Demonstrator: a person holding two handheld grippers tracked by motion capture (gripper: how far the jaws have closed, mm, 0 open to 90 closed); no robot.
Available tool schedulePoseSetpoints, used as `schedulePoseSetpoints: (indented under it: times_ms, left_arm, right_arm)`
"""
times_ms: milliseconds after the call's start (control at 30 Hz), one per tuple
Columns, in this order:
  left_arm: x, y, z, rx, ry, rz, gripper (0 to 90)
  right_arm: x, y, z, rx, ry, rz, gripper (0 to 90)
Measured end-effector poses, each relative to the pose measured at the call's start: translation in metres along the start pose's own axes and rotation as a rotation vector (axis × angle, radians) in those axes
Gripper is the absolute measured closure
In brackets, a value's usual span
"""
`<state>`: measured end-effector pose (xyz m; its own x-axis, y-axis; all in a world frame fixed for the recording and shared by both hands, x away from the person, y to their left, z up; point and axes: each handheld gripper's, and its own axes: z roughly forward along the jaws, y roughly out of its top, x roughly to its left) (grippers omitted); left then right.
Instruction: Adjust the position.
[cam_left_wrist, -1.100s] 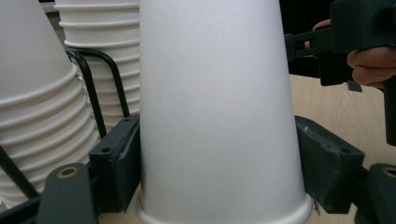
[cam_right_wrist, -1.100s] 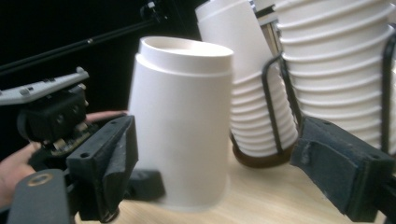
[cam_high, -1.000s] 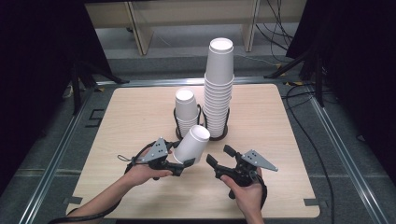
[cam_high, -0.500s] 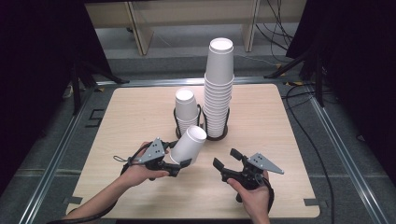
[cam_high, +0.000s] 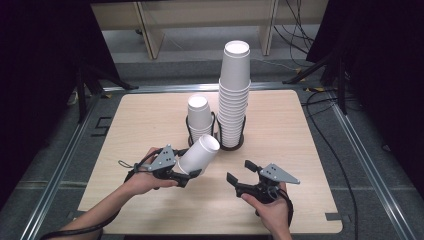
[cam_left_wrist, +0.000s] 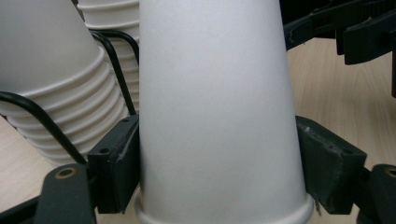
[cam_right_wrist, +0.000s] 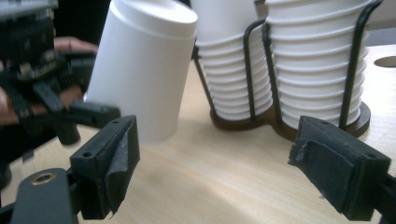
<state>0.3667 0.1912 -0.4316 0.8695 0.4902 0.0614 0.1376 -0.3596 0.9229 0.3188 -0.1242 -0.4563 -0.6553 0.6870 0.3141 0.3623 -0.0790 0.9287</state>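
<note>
A single white paper cup (cam_high: 199, 154) is clamped in my left gripper (cam_high: 190, 162), which is shut on it above the near left of the table. The cup is tilted, its closed base pointing up and to the right. In the left gripper view both pads press the cup (cam_left_wrist: 215, 93) just above its rolled rim, my left gripper (cam_left_wrist: 219, 163) around it. My right gripper (cam_high: 240, 171) hovers to the right, apart from the cup. Its jaws have just been closing a little but still stand open, with nothing between them in the right gripper view (cam_right_wrist: 224, 172).
Two stacks of upturned white cups stand in a black wire holder (cam_high: 231, 146) at mid-table: a tall stack (cam_high: 235, 95) and a short stack (cam_high: 199, 117) to its left. The wooden table (cam_high: 310, 200) has a metal frame around it.
The left gripper and its cup have shifted slightly to the left. The right gripper has drifted a little to the right and toward the near edge.
</note>
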Motion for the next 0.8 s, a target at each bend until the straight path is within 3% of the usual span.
schedulePoseSetpoints:
  times_ms: [33, 67, 133, 167, 233, 333, 433, 467, 533, 600, 700, 767, 800]
  left_arm:
    - [0.000, 0.001, -0.001, 0.018, -0.004, -0.001, 22.7]
    - [0.004, 0.005, -0.002, 0.025, -0.011, 0.043, 22.6]
    - [0.005, 0.007, -0.004, 0.048, -0.023, 0.063, 22.7]
    - [0.005, 0.008, -0.005, 0.048, -0.026, 0.063, 22.6]
    - [0.005, 0.009, -0.005, 0.057, -0.043, 0.068, 22.6]
    - [0.006, 0.011, -0.007, 0.086, -0.057, 0.086, 22.6]
    - [0.008, 0.013, -0.007, 0.129, -0.077, 0.120, 22.5]
    - [0.008, 0.013, -0.008, 0.142, -0.088, 0.120, 22.5]
    - [0.008, 0.013, -0.008, 0.151, -0.095, 0.125, 22.5]
    - [0.009, 0.014, -0.008, 0.181, -0.115, 0.146, 22.4]
    - [0.009, 0.016, -0.010, 0.219, -0.123, 0.163, 22.3]
    - [0.010, 0.018, -0.011, 0.246, -0.133, 0.182, 22.2]
    - [0.010, 0.019, -0.011, 0.255, -0.140, 0.188, 22.2]
  right_arm:
    - [-0.001, 0.000, 0.000, 0.005, -0.003, -0.022, 15.3]
    - [-0.003, 0.000, 0.001, 0.029, 0.020, -0.060, 15.5]
    - [-0.002, 0.001, 0.001, 0.057, 0.019, -0.057, 15.7]
    - [-0.003, 0.001, 0.001, 0.055, 0.016, -0.087, 15.8]
    - [-0.004, 0.000, 0.001, 0.078, 0.037, -0.094, 16.0]
    - [-0.007, 0.000, 0.001, 0.083, 0.029, -0.142, 16.2]
    - [-0.007, -0.001, 0.002, 0.096, 0.051, -0.130, 16.9]
    - [-0.008, 0.000, 0.000, 0.113, 0.030, -0.162, 17.1]
    - [-0.008, -0.001, 0.002, 0.104, 0.051, -0.158, 17.6]
    - [-0.009, 0.000, 0.002, 0.146, 0.041, -0.194, 18.6]
    - [-0.008, 0.001, 0.002, 0.158, 0.046, -0.208, 19.0]
    - [-0.006, 0.001, 0.005, 0.158, 0.074, -0.215, 19.1]
    - [-0.005, 0.002, 0.003, 0.183, 0.070, -0.210, 19.1]
